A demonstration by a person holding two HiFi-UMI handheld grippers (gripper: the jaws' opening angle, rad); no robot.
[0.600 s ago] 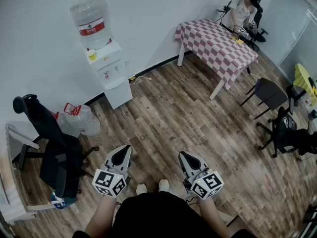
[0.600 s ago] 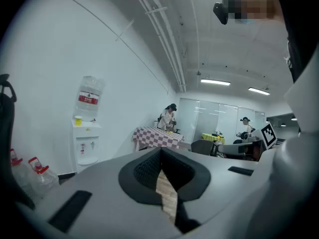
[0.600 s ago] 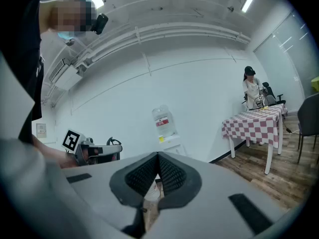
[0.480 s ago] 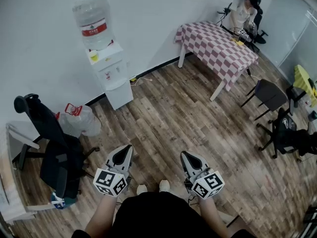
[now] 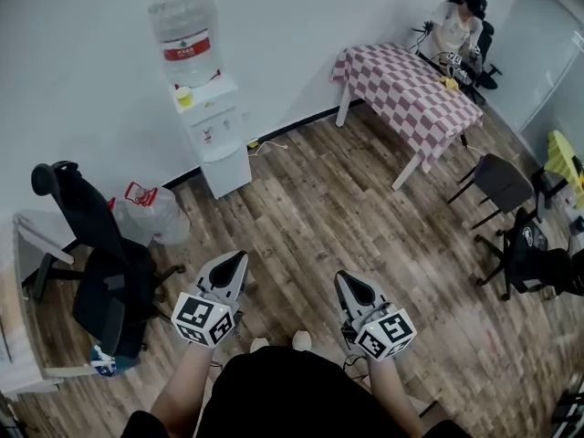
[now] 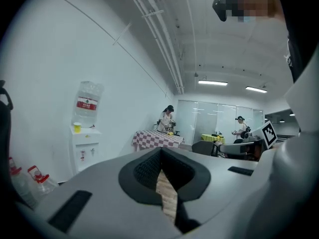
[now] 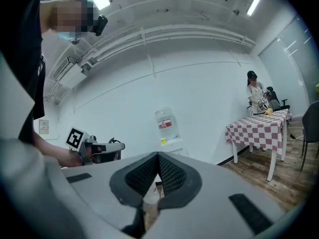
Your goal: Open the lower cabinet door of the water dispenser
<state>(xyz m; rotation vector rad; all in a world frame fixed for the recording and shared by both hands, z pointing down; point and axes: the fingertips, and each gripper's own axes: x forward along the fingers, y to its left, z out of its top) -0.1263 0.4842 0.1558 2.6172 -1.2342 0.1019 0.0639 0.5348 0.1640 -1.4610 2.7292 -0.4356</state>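
Everything in the head view has slid slightly rightward since the earlier frame, so the tall white water dispenser (image 5: 216, 135), topped by a clear bottle (image 5: 187, 30), now stands nearer the middle against the white wall (image 5: 91, 80); its lower cabinet door (image 5: 226, 167) is shut. The left claw (image 5: 234, 261) and right claw (image 5: 348, 281) sit almost where they were, each pinched together on nothing, low over the wooden plank floor (image 5: 310, 217) and well apart from the dispenser.

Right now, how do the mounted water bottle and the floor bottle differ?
The mounted bottle stands raised on the water dispenser; the floor bottle sits low beside the office chair. The mounted bottle shows a red label, the floor bottle a red handle. Both are clear jugs.
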